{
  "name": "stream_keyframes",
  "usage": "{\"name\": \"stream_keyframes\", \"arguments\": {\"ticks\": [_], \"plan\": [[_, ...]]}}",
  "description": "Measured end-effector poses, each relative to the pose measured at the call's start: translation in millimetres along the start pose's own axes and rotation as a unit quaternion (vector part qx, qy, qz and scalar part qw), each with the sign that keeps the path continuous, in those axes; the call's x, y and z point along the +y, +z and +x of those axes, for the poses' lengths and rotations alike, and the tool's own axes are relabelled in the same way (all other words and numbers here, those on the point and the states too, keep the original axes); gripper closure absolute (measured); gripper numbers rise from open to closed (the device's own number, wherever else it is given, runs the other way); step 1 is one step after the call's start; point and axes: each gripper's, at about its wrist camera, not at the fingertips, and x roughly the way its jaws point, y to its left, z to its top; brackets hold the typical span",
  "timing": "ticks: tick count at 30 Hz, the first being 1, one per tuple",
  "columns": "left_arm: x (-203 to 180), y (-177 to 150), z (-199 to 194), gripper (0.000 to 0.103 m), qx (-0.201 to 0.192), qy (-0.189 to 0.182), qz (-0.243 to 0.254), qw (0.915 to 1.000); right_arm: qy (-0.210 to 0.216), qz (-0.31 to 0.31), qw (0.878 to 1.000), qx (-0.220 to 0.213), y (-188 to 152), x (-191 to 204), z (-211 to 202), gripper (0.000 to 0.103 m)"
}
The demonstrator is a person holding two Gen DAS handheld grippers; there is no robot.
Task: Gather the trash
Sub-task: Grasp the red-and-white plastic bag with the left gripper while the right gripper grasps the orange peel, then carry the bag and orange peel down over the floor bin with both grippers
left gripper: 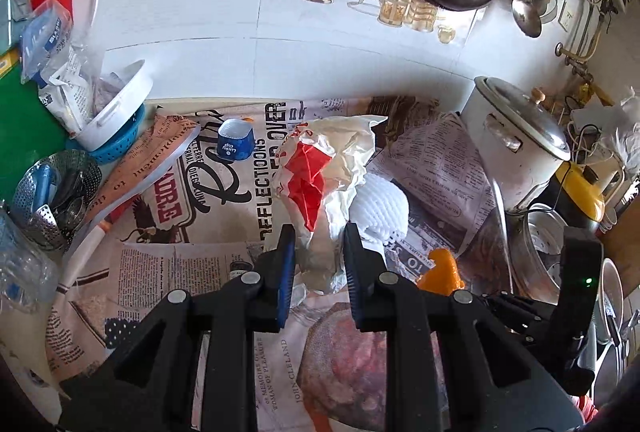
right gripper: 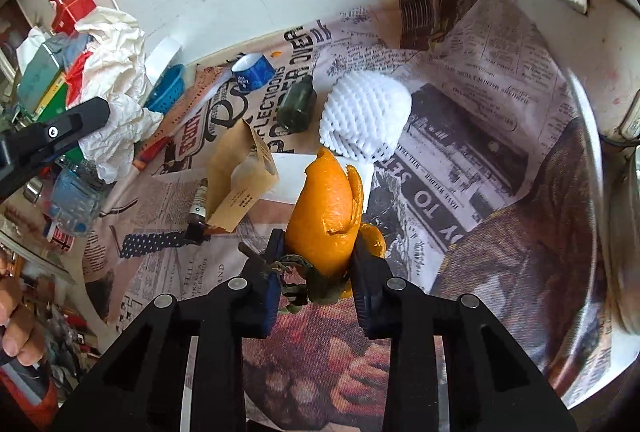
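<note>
While left tool [left gripper: 319, 252] pinches crumpled wrapper [left gripper: 320, 168], right tool [right gripper: 316, 264] pinches orange peel [right gripper: 326, 216] (blue cup [right gripper: 254, 68] empty).

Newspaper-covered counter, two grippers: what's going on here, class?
A person is clearing trash with a gripper in each hand. The left gripper is shut on a crumpled red-and-white bag. The right gripper is shut on an orange peel. A white foam net and a blue cup remain on the newspaper.

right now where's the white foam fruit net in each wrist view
Left wrist: white foam fruit net just right of centre, partly behind the crumpled red-and-white wrapper.
Right wrist: above centre, behind the orange peel.
Shared landmark: blue paper cup, lying left of the net.
</note>
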Motion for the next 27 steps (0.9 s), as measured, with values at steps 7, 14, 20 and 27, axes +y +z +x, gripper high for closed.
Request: {"name": "stream_keyframes", "arguments": {"ticks": [7, 14, 20, 27], "plan": [[-30, -19, -52, 0.081, -0.036, 0.013, -0.007, 0.9993, 0.009, -0.043, 0.997, -0.059, 4, 4, -75, 0.076], [-43, -44, -95, 0.081, -0.054, 0.017, 0.018, 0.9982, 0.021, -0.055, 0.993, -0.106, -14, 23, -132, 0.076], [-35, -75, -122, 0.081, -0.055, -0.007, 0.032, 0.998, 0.008, -0.043, 0.992, -0.119, -48, 47, -148, 0.075], [-4, -131, -167, 0.081, -0.045, -0.029, 0.049, 0.9974, -0.008, -0.01, 0.991, -0.131, -108, 90, -166, 0.075]]}}
